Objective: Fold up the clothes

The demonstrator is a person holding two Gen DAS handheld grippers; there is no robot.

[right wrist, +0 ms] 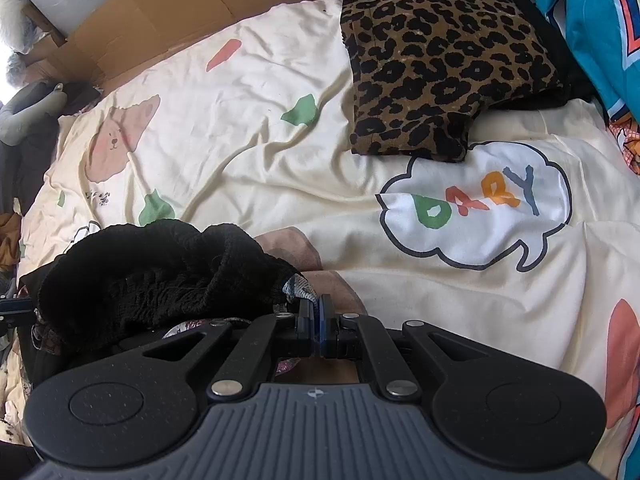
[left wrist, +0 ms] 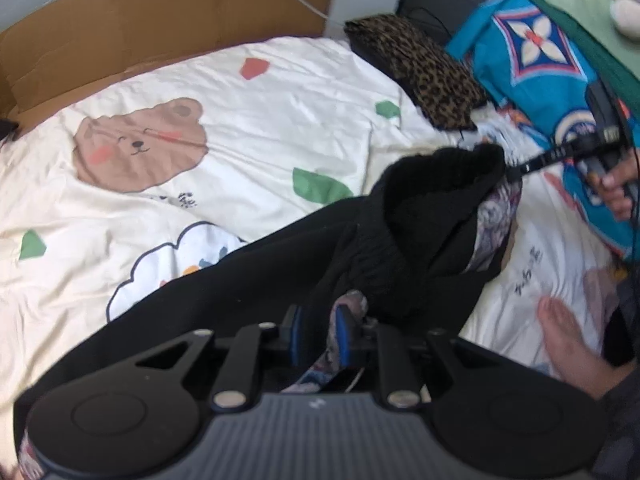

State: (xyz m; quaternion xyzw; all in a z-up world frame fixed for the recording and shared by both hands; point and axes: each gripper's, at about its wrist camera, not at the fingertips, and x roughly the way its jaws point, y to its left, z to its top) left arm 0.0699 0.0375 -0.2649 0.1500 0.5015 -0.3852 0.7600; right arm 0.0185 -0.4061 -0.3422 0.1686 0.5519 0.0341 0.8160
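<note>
- My left gripper (left wrist: 320, 332) pinches a patterned edge of the black garment (left wrist: 420, 216), the cloth caught between its blue pads.
- My right gripper (right wrist: 319, 320) has its fingers pressed together on the far edge of the same garment (right wrist: 160, 276), right at the patterned lining.
- The garment hangs bunched between the two grippers, over the cream bedspread (right wrist: 280, 152) with its bear print (left wrist: 140, 144).
- A folded leopard-print piece (right wrist: 440, 60) lies further up the bed, well apart from the black one.
- Brown cardboard (left wrist: 160, 12) stands along the bed's far side.
</note>
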